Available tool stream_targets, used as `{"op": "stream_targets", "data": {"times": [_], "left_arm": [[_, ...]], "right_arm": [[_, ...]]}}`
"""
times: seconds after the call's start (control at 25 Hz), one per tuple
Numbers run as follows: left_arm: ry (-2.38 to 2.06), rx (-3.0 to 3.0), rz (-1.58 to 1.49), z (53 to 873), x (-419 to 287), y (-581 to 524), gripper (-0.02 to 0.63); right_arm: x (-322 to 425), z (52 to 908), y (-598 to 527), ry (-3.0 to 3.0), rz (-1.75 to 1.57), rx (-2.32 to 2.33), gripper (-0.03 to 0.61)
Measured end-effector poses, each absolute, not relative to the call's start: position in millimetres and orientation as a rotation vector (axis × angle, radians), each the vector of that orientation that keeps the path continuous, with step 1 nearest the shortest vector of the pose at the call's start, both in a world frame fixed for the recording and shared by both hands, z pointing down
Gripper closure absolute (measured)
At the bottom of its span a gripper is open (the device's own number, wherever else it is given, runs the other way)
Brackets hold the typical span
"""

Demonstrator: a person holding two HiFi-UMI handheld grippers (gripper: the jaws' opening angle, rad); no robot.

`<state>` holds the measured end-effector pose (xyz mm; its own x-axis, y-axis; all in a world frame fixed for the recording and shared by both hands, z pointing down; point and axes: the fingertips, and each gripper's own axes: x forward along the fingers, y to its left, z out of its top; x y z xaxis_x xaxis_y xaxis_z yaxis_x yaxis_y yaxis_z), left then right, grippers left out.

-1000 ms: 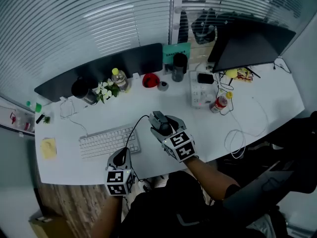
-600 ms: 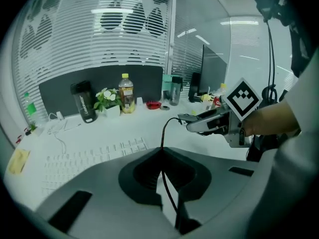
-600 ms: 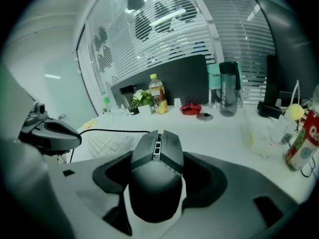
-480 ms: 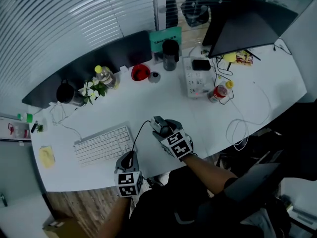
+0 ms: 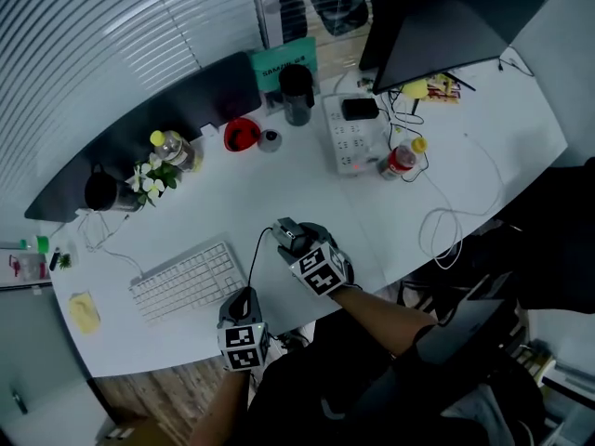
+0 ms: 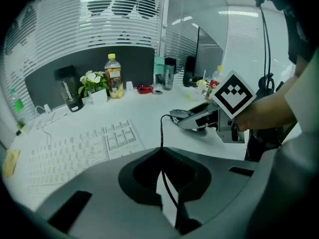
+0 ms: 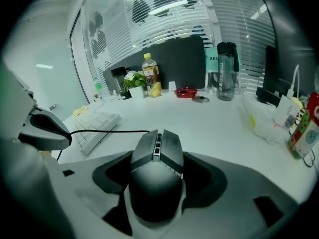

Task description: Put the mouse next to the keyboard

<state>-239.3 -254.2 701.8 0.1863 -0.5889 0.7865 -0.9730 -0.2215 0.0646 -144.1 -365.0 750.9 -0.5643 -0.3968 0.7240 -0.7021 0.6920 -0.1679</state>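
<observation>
**Mouse clamped in the right gripper, its cable in the left**

The right gripper (image 7: pixel 158 176) has its jaws closed round a dark grey mouse (image 7: pixel 155 153), one jaw on each flank and the mouse's nose pointing away from the tool over the white desk (image 5: pixel 307 184). I cannot tell whether the mouse touches the desk.

The white keyboard (image 7: pixel 97 121) lies ahead and to the left of this gripper, apart from the mouse. Farther ahead stand a yellow-capped bottle (image 7: pixel 149 73), a red dish (image 7: pixel 185 92) and a dark tumbler (image 7: pixel 225 71).

The black mouse cable (image 6: pixel 161 131) runs from the mouse's nose to the left gripper (image 6: pixel 162 183). Its jaws are drawn in to a narrow slit with the cable passing through it. From this gripper the keyboard sits just ahead to the left, and the right gripper with the mouse is ahead to the right.
</observation>
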Motion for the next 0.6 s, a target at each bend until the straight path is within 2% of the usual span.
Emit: {"op": "stream_targets", "data": {"times": [0.6], "left_arm": [[-1.475, 1.829, 0.840, 714.1, -251.2, -255.1, 0.581]], "right_arm": [[-147.2, 757.2, -363.3, -2.195, 0.459, 0.860, 0.278]]}}
